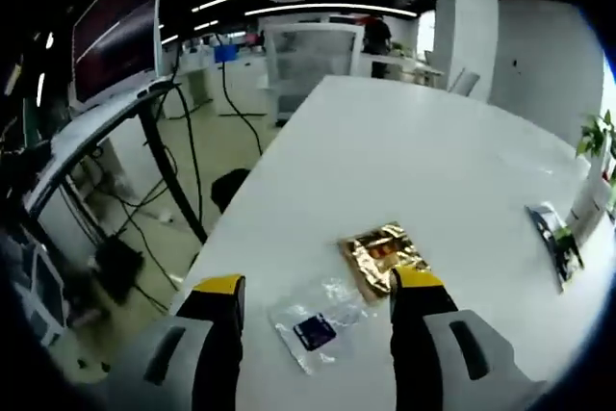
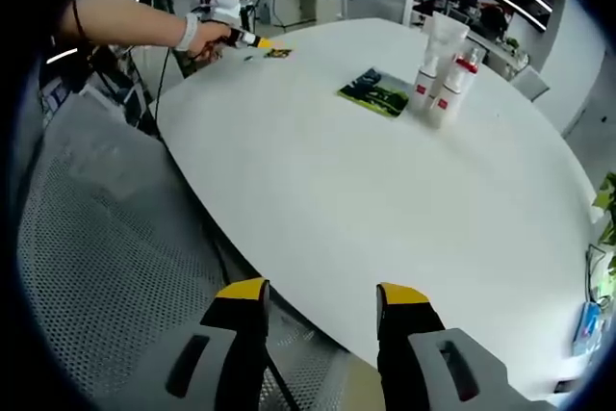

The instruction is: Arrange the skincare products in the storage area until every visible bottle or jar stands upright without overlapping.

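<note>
In the left gripper view, the left gripper (image 1: 316, 291) hangs with its jaws spread and holding nothing over the white table (image 1: 414, 161); a clear sachet (image 1: 314, 326) lies flat between the fingertips and a gold sachet (image 1: 382, 255) lies just ahead of the right-hand finger. In the right gripper view, the right gripper (image 2: 321, 295) is likewise spread and empty at the table's near edge. The skincare bottles (image 2: 443, 74) stand upright, close together, well ahead and right of its fingers beside a green packet (image 2: 375, 91), seemingly nearer this gripper than the left one, held far off by a hand (image 2: 204, 34).

Broad bare table (image 2: 385, 199) lies open ahead; white bottles (image 2: 445, 79) and a green packet (image 2: 375, 91) cluster at its far side.
</note>
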### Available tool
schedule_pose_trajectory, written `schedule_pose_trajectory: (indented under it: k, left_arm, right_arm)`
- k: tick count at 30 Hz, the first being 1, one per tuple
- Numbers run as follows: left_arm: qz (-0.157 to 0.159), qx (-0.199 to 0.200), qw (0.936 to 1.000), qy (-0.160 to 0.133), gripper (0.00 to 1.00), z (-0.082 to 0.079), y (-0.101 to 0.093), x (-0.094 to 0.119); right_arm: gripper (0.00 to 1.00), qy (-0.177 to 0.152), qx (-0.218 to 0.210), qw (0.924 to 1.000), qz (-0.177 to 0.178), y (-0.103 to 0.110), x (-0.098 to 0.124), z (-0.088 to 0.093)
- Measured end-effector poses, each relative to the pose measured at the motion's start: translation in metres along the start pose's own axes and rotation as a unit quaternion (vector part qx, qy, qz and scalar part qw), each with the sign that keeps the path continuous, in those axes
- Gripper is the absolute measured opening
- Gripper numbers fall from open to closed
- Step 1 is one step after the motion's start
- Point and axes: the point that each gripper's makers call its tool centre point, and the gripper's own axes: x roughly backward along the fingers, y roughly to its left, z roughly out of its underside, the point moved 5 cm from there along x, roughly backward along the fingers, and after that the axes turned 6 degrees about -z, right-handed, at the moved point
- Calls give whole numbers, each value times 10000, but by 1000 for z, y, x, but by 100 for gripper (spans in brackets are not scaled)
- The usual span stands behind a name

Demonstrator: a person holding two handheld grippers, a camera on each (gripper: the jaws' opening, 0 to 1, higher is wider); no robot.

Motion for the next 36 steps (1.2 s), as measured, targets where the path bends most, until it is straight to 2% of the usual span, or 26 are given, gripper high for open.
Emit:
schedule_pose_trajectory:
  k: [1,2,4,7,10,11,12,14,15,16,17,18,21,22,23,24,26,31,32,34,36]
  left_arm:
    - [121,-73,9999,3,62,-3,-9,-1]
    - [270,-320,9991,-10,62,-7,-22,-5]
    - [363,-410,9983,195,65,-6,-41,-11]
    - [263,-235,9989,324,66,-7,-55,-21]
    - [131,-439,9950,888,68,8,-59,-29]
    - [-27,-539,9937,980,69,11,-56,-28]
    - [-159,-149,9968,771,70,4,-57,-31]
    - [-53,-288,9968,738,71,3,-56,-29]
    - [319,-279,9967,689,66,2,-65,-30]
    - [164,-278,9970,705,65,3,-61,-28]
    - [219,-301,9970,684,62,2,-61,-27]
    - [399,-295,9967,639,59,3,-66,-37]
    - [833,-666,9931,496,44,1,-80,-40]
    - [1091,-978,9887,308,36,-2,-89,-33]
    - [1250,-1178,9847,280,36,-1,-93,-29]
    - [1531,-1216,9802,315,37,1,-101,-27]
    - [1676,-1469,9741,374,40,2,-101,-30]
    - [1678,-1447,9748,264,46,-2,-102,-22]
    - [1693,-1485,9740,260,46,-2,-101,-26]
    - [1712,-1847,9677,-59,48,-11,-101,-25]
    - [1506,-1724,9734,-8,54,-14,-97,-25]
  right_arm:
    - [40,-1,-6,10000,2,0,0,0]
    - [40,5,-12,10000,10,-1,0,0]
    - [40,31,-12,10000,18,-1,0,1]
    - [40,31,-17,10000,31,-1,0,1]
    - [40,36,-17,10000,71,-2,1,1]
    - [40,28,-28,10000,79,-3,1,1]
    - [40,24,-44,9999,91,-3,1,1]
    - [40,11,-69,9999,120,-4,1,1]
    - [40,9,-73,9999,119,-4,2,1]
    - [40,12,-71,9999,115,-4,2,1]
    - [40,14,-58,9999,113,-4,1,1]
    - [40,12,-41,9999,107,-4,1,1]
    - [39,25,-33,9999,102,-3,1,1]
    - [39,22,-44,9999,107,-4,1,1]
    - [39,18,-61,9999,106,-4,1,1]
    - [39,16,-65,9999,103,-4,1,1]
    - [39,23,-50,9999,91,-3,1,1]
    - [39,-2,-44,9999,96,-4,2,1]
    - [39,-9,-45,9999,98,-4,2,1]
    - [39,-30,-57,9999,106,-4,2,1]
    - [39,-54,-66,9999,123,-4,3,0]
